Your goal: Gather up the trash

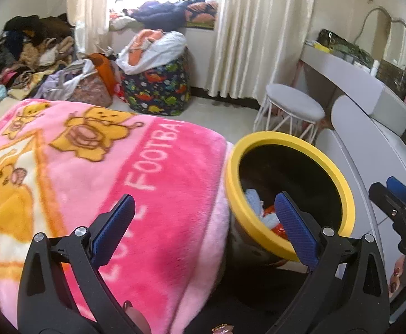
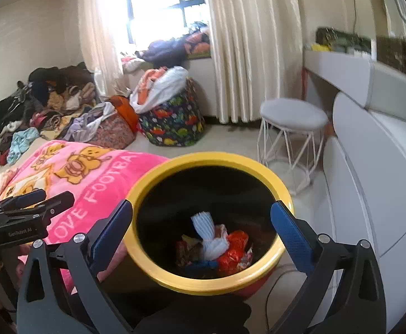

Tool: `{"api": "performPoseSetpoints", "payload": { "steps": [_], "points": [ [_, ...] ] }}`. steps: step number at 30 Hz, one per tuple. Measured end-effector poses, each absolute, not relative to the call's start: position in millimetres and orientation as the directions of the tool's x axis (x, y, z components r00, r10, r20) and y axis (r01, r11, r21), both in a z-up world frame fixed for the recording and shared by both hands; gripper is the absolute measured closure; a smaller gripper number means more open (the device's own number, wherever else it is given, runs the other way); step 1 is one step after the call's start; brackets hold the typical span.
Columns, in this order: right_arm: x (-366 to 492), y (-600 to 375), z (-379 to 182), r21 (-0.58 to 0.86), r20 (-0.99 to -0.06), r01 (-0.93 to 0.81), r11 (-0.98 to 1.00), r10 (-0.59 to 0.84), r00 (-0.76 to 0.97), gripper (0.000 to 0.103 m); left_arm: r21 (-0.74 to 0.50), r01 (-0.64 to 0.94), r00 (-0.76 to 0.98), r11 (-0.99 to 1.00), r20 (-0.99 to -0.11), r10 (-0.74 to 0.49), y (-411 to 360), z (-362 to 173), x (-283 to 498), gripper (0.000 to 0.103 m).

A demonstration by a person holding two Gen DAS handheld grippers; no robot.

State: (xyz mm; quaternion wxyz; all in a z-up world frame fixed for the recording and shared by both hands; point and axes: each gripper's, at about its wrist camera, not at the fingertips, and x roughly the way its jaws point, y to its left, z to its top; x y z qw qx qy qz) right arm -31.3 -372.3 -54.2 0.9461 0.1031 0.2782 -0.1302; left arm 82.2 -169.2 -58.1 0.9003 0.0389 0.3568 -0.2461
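A lived-in bedroom in a home. Just ahead of the left gripper lies a bed under a pink blanket (image 1: 113, 167) printed with cartoon bears. Beyond it, further ahead, a heap of clothes (image 1: 27, 53) covers the far end of the bed, and stuffed bags (image 1: 155, 83) sit on the floor. Straight ahead a window (image 2: 163, 2) is framed by cream curtains (image 2: 247, 44), its sill piled with more clothes. Ahead and to the right stands a grey vanity (image 2: 367, 80) carrying bottles, with a small round stool (image 2: 292, 117) before it. Just ahead of the right gripper, beside the bed, is a yellow-rimmed bin (image 2: 211, 282) holding wrappers.
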Motion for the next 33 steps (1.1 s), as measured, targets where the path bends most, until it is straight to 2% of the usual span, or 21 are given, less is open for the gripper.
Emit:
{"api": "performPoseSetpoints", "payload": {
  "steps": [18,25,28,33],
  "points": [
    [-82.1,-312.5,-32.0,0.072,-0.284,0.265,0.962,-0.235,0.929,0.006,-0.038,0.365,0.816,0.93,-0.468,-0.34,-100.9,-37.1,21.3,0.011],
    [-109.0,-300.0,-29.3,0.047,-0.17,0.292,0.955,-0.28,0.945,0.006,-0.015,0.369,0.834,0.929,-0.437,-0.338,-98.6,-40.5,4.3,0.011],
    [-113.5,-300.7,-29.6,0.048,-0.146,0.303,0.952,-0.294,0.945,0.006,-0.024,0.369,0.833,0.929,-0.436,-0.341,-97.1,-42.9,1.9,0.011],
    [-112.1,-301.5,-33.6,0.053,-0.157,0.303,0.951,-0.292,0.943,0.006,-0.025,0.368,0.834,0.93,-0.434,-0.341,-97.8,-45.8,-0.6,0.011]
  ]
}}
